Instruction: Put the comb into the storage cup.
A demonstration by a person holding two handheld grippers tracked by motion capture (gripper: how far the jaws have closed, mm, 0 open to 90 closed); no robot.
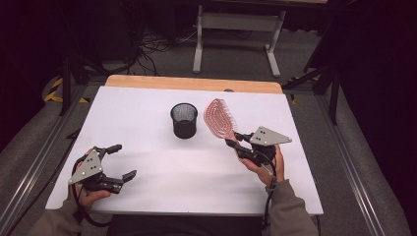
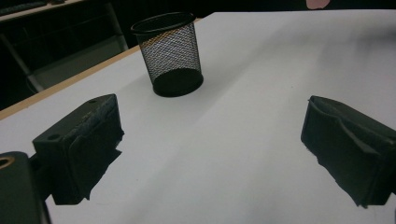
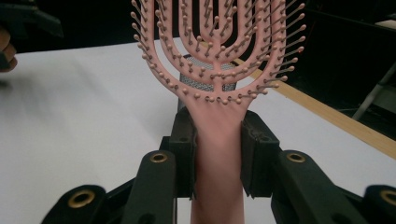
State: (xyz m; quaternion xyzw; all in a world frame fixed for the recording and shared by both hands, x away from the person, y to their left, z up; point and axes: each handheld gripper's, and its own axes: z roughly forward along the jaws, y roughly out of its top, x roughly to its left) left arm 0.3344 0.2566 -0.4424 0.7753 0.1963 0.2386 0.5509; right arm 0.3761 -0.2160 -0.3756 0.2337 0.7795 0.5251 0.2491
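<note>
While your right gripper (image 1: 235, 142) clamps the pink hairbrush (image 1: 220, 119) by its handle, its jaws are closed tight on both sides of that handle, as the right gripper view shows. The brush stands just to the right of the black mesh cup (image 1: 184, 120), apart from it, lifted off the white worktop (image 1: 147, 167). Its long axis runs from the jaws up and away from you, leaning toward the cup, with the vented head at the far end; in the right gripper view the bristles (image 3: 219, 88) face the camera. Your left gripper (image 1: 120, 162) sits well to the near left of the cup, its jaws spread wide with nothing between them, aimed roughly toward the cup.
</note>
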